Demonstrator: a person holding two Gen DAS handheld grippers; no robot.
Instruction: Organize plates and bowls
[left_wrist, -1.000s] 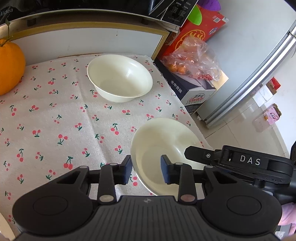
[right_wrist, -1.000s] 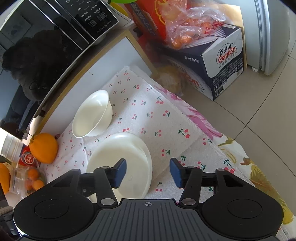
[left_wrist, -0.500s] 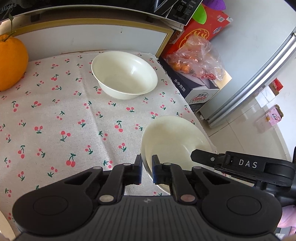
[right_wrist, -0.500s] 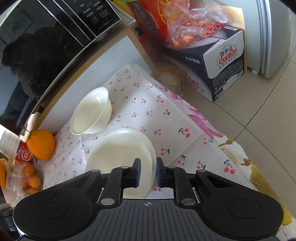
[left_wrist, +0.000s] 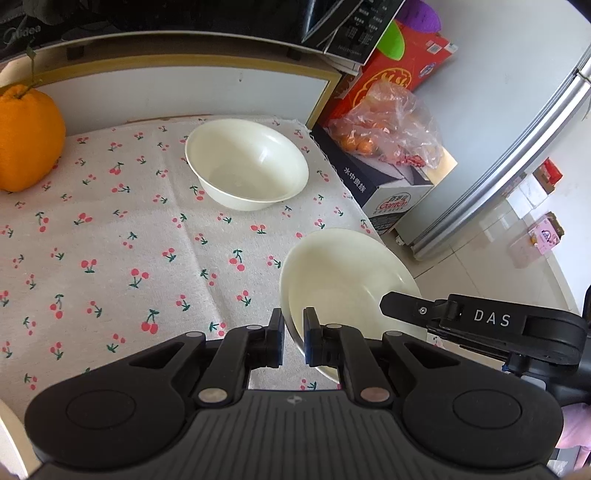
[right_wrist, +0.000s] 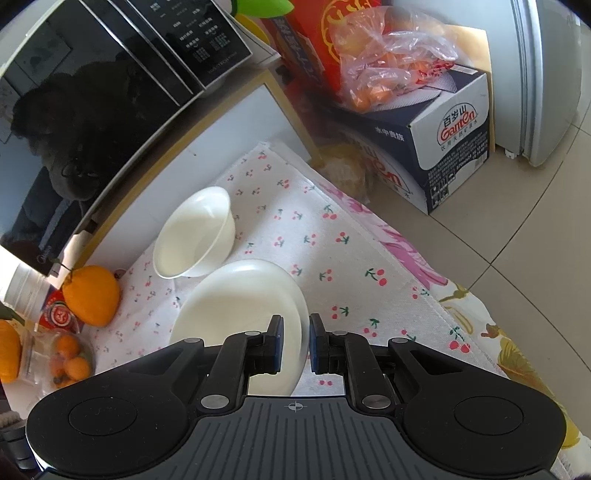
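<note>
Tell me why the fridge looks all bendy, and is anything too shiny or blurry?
Left wrist view: the fisheye lens bows the fridge edge into a curve; the bowl and cherry cloth are sharp, evenly lit by daylight. Right wrist view: the dark glossy oven door mirrors a blurry shape, and the plate looks bright but not washed out.

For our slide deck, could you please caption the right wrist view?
Right gripper shut on the cream plate's rim, white bowl behind on cherry-print cloth.
</note>
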